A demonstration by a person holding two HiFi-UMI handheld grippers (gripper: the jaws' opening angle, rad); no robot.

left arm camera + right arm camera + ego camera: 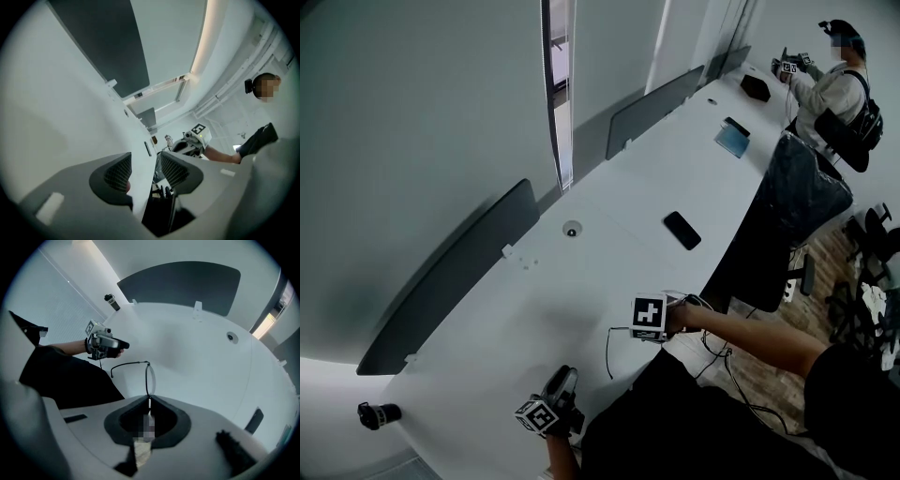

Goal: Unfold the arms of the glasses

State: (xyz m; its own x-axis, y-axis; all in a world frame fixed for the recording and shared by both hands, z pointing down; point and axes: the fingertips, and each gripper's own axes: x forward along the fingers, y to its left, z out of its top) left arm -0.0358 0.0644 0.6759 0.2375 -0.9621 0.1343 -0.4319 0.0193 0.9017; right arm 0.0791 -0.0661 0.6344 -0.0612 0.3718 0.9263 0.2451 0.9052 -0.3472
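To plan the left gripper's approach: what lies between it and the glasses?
Only bare white table separates the left gripper from the glasses; the right gripper view shows it.

Worktop (609, 244): white, smooth, matt. Glasses (148, 380): thin dark wire frame, prob. metal, clear lens. Left hand-held gripper (144, 171) & right hand-held gripper (149, 416): grey matt plastic; pads (118, 172) dark w/ fine grid texture. Divider (450, 281): dark grey, matt. Phone (682, 230): glossy black.
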